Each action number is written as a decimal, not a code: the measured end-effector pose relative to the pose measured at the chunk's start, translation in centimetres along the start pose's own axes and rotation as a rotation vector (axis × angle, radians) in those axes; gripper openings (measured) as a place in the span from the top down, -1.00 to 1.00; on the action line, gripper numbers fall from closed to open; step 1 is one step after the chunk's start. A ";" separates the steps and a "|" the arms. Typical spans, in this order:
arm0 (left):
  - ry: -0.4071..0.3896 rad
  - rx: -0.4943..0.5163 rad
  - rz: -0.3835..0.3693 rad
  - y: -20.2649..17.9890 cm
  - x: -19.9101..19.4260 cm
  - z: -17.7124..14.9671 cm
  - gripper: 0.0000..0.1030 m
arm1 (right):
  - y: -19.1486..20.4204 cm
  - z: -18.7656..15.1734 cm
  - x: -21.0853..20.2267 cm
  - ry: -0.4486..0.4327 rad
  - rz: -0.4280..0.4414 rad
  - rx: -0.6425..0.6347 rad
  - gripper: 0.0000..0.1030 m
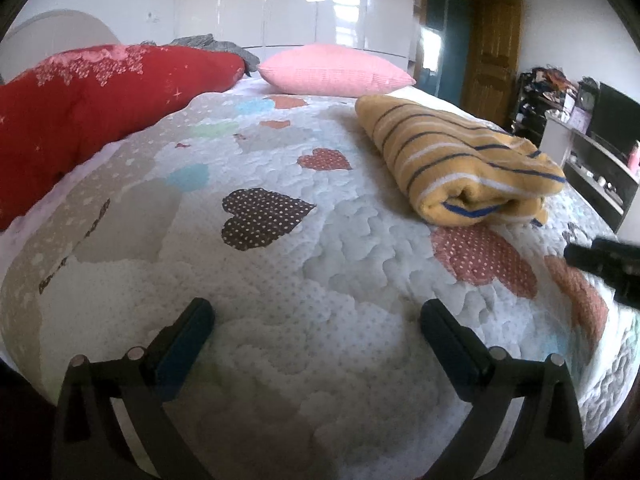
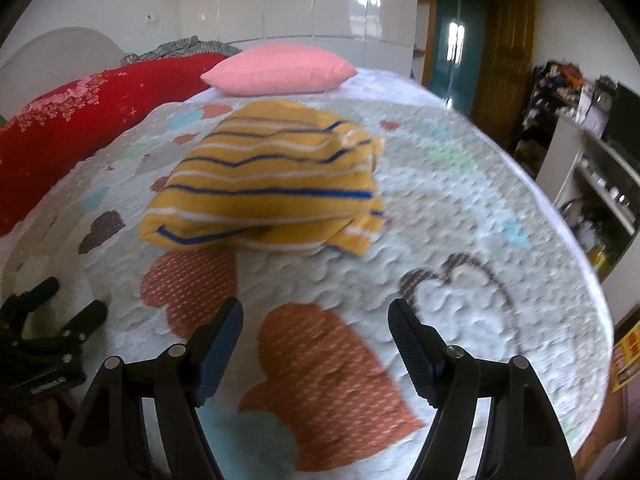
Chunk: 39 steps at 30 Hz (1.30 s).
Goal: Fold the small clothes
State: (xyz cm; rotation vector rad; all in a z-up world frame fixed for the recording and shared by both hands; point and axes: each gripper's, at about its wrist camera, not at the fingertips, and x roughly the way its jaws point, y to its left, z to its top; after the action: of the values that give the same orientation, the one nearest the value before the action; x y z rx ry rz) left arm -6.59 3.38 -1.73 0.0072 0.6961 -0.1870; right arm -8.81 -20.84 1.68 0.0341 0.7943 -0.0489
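Note:
A yellow garment with blue and white stripes (image 1: pixel 460 160) lies folded into a thick bundle on the quilted bed cover (image 1: pixel 320 280). It also shows in the right wrist view (image 2: pixel 272 176), ahead of the fingers. My left gripper (image 1: pixel 316 316) is open and empty, low over the cover, well short of the garment and to its left. My right gripper (image 2: pixel 316 316) is open and empty above a red heart patch, a little short of the garment. The right gripper shows at the right edge of the left wrist view (image 1: pixel 608 260), and the left gripper at the left edge of the right wrist view (image 2: pixel 60 308).
A red quilt (image 1: pixel 92 104) lies along the bed's left side. A pink pillow (image 1: pixel 336 68) sits at the head. A shelf unit with clutter (image 2: pixel 600 184) stands right of the bed. A wooden door (image 1: pixel 492 52) is at the back right.

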 end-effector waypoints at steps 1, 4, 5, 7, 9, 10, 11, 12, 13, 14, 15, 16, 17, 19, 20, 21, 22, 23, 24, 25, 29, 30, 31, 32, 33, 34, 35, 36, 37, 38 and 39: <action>0.002 -0.014 -0.002 0.1 0.0 0.0 -1.00 | 0.3 -0.2 0.3 0.008 0.006 -0.001 -0.54; 0.002 -0.031 0.000 0.1 0.2 0.1 -1.00 | 1.1 -0.6 0.7 0.026 0.010 -0.014 -0.54; 0.003 -0.028 0.001 0.0 0.2 0.0 -1.00 | 1.4 -0.8 0.9 0.030 0.012 -0.022 -0.54; 0.012 -0.027 -0.004 0.0 0.2 0.1 -1.00 | 2.1 -1.0 1.0 0.033 0.012 -0.038 -0.54; 0.020 -0.029 -0.014 0.1 0.2 0.2 -1.00 | 2.5 -1.1 1.1 0.034 0.011 -0.050 -0.54; 0.021 -0.029 -0.016 0.2 0.2 0.2 -1.00 | 2.6 -1.1 1.1 0.034 0.010 -0.053 -0.54; 0.022 -0.026 -0.015 0.1 0.2 0.2 -1.00 | 2.8 -1.1 1.1 0.033 0.008 -0.059 -0.54; 0.023 -0.022 -0.012 0.1 0.2 0.2 -1.00 | 2.8 -1.1 1.2 0.034 0.008 -0.061 -0.54; 0.023 -0.020 -0.010 0.0 0.2 0.2 -1.00 | 2.9 -1.1 1.2 0.036 0.007 -0.064 -0.54; 0.023 -0.021 -0.011 0.1 0.2 0.2 -1.00 | 2.9 -1.1 1.3 0.037 0.007 -0.064 -0.54; 0.024 -0.024 -0.012 0.1 0.2 0.2 -1.00 | 2.9 -1.1 1.3 0.038 0.006 -0.061 -0.54; 0.026 -0.023 -0.014 0.1 0.3 0.2 -1.00 | 2.8 -1.1 1.4 0.039 0.005 -0.059 -0.54; 0.029 -0.023 -0.014 0.1 0.3 0.2 -1.00 | 2.8 -1.1 1.4 0.040 0.005 -0.056 -0.54; 0.032 -0.020 -0.013 0.1 0.3 0.3 -1.00 | 2.6 -1.0 1.5 0.041 0.005 -0.052 -0.54; 0.032 -0.018 -0.012 0.1 0.3 0.3 -1.00 | 2.6 -1.0 1.5 0.041 0.004 -0.050 -0.55; 0.032 -0.018 -0.012 0.1 0.3 0.3 -1.00 | 2.6 -1.0 1.5 0.041 0.004 -0.048 -0.55; 0.032 -0.016 -0.011 0.0 0.3 0.3 -1.00 | 2.6 -1.0 1.5 0.041 0.004 -0.049 -0.55; 0.037 -0.011 -0.008 0.0 0.4 0.2 -1.00 | 2.6 -1.0 1.5 0.040 0.004 -0.051 -0.55; 0.040 -0.002 -0.005 -0.1 0.4 0.3 -1.00 | 2.6 -1.0 1.4 0.039 0.004 -0.053 -0.55; 0.039 0.000 -0.003 -0.1 0.4 0.2 -1.00 | 2.6 -1.0 1.5 0.039 0.004 -0.054 -0.55; 0.039 0.001 -0.003 -0.2 0.4 0.2 -1.00 | 2.9 -1.1 1.4 0.036 0.003 -0.061 -0.55; 0.039 0.001 -0.003 -0.2 0.4 0.2 -1.00 | 3.0 -1.1 1.4 0.035 0.003 -0.063 -0.56; 0.038 0.001 -0.002 -0.2 0.4 0.2 -1.00 | 3.0 -1.2 1.4 0.034 0.003 -0.063 -0.56; 0.038 0.001 -0.002 -0.2 0.4 0.2 -1.00 | 3.1 -1.2 1.4 0.034 0.003 -0.064 -0.56; 0.039 0.002 -0.003 -0.2 0.4 0.2 -1.00 | 3.1 -1.2 1.4 0.034 0.003 -0.064 -0.56; 0.041 0.002 -0.003 -0.1 0.4 0.2 -1.00 | 3.2 -1.2 1.4 0.034 0.003 -0.065 -0.56; 0.042 0.003 -0.005 -0.2 0.4 0.2 -1.00 | 3.2 -1.2 1.4 0.034 0.002 -0.065 -0.56; 0.043 0.004 -0.006 -0.2 0.3 0.2 -1.00 | 3.2 -1.2 1.4 0.034 0.002 -0.064 -0.56; 0.044 0.005 -0.007 -0.2 0.3 0.2 -1.00 | 3.2 -1.2 1.4 0.034 0.002 -0.064 -0.56; 0.044 0.006 -0.006 -0.2 0.3 0.2 -1.00 | 3.2 -1.2 1.4 0.034 0.003 -0.064 -0.57; 0.044 0.007 -0.004 -0.2 0.3 0.2 -1.00 | 3.2 -1.2 1.4 0.034 0.003 -0.063 -0.57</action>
State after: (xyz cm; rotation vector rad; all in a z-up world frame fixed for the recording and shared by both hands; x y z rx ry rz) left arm -6.29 3.09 -1.73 0.0161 0.7389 -0.1939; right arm -8.53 -17.64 -0.12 -0.0241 0.8293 -0.0209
